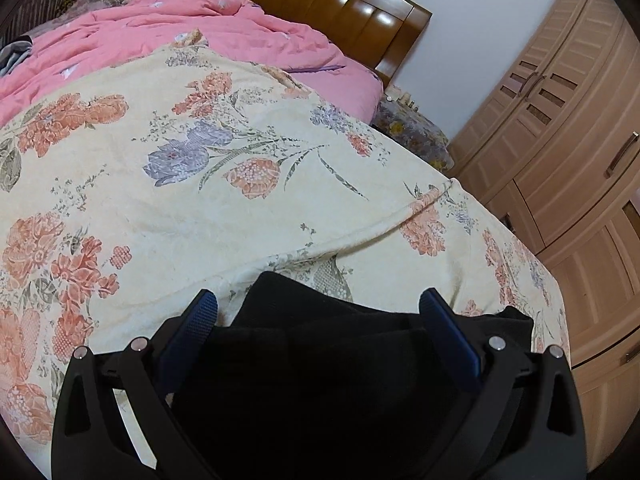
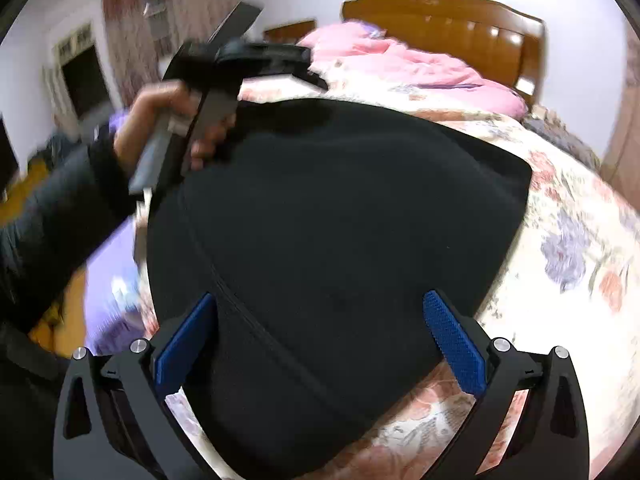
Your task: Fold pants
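Lying folded on the floral bedspread (image 1: 168, 216), black pants (image 2: 340, 216); left gripper (image 1: 318, 304) and right gripper (image 2: 320, 304) above, fingers spread wide, holding nothing.

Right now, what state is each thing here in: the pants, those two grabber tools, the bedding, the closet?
Pants: lying flat on the bed, already folded over.
Left gripper: open, over the pants' edge.
Right gripper: open, above the pants.
Floral bedspread: spread out, slightly creased.
Pink quilt: rumpled by the headboard.
Wardrobe: doors closed.
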Motion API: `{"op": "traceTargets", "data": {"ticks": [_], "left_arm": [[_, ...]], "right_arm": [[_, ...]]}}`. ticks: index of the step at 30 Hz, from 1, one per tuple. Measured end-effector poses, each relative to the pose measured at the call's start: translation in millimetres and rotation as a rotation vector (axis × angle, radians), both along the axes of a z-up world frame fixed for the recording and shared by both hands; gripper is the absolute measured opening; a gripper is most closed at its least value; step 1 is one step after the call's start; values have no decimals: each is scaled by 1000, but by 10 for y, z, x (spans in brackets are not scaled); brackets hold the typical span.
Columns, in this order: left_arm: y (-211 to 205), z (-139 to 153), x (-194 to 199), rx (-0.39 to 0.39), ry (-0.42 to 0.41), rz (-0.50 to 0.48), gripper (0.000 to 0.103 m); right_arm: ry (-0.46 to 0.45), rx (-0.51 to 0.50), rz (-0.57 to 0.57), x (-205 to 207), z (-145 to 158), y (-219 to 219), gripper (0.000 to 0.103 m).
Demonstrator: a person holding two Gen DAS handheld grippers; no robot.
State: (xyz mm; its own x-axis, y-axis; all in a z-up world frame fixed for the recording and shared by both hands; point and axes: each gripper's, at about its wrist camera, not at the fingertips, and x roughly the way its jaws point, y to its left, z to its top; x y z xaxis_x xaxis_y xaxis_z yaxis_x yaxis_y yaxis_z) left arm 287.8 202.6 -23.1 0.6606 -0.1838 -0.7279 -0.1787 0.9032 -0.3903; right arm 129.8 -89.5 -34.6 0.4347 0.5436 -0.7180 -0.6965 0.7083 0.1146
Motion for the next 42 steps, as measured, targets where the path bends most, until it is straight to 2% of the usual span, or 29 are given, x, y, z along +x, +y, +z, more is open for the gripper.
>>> {"op": "traceTargets", "data": {"ticks": [6, 8, 10, 13, 15, 17, 19, 22, 23, 25, 33, 42], "left_arm": [[-34, 57, -45, 42, -15, 17, 101], [-101, 178, -158, 113, -35, 56, 101], [-259, 404, -423, 216, -73, 73, 101], [-522, 653, -902, 281, -119, -15, 101], [-665, 658, -1158, 370, -119, -49, 101], [-792, 523, -1371, 473, -73, -99, 101], [-826, 406, -1496, 530, -48, -95, 101], [-728, 201, -1538, 538, 5, -64, 101], [-677, 120, -1521, 546, 23, -52, 102], [-615, 68, -1542, 515, 1, -61, 102], [-503, -4, -1530, 442, -7, -71, 102], [-507, -4, -1513, 440, -1, -76, 102]], "right_arm": [[2, -48, -33, -34, 90, 29, 99], [-20, -46, -62, -59, 145, -30, 99], [-43, -18, -73, -91, 220, -96, 99], [-66, 31, -83, -125, 333, -161, 99], [-72, 52, -77, -108, 363, -127, 99], [-77, 48, -73, -78, 343, -36, 99], [-69, 32, -68, -46, 295, 59, 99], [-29, -79, -82, 92, 98, 203, 99], [8, -34, -83, 134, 68, 153, 99], [55, 14, -97, 196, 37, 71, 99], [56, 22, -82, 190, 8, 44, 99], [48, 26, -77, 133, 11, -13, 99]]}}
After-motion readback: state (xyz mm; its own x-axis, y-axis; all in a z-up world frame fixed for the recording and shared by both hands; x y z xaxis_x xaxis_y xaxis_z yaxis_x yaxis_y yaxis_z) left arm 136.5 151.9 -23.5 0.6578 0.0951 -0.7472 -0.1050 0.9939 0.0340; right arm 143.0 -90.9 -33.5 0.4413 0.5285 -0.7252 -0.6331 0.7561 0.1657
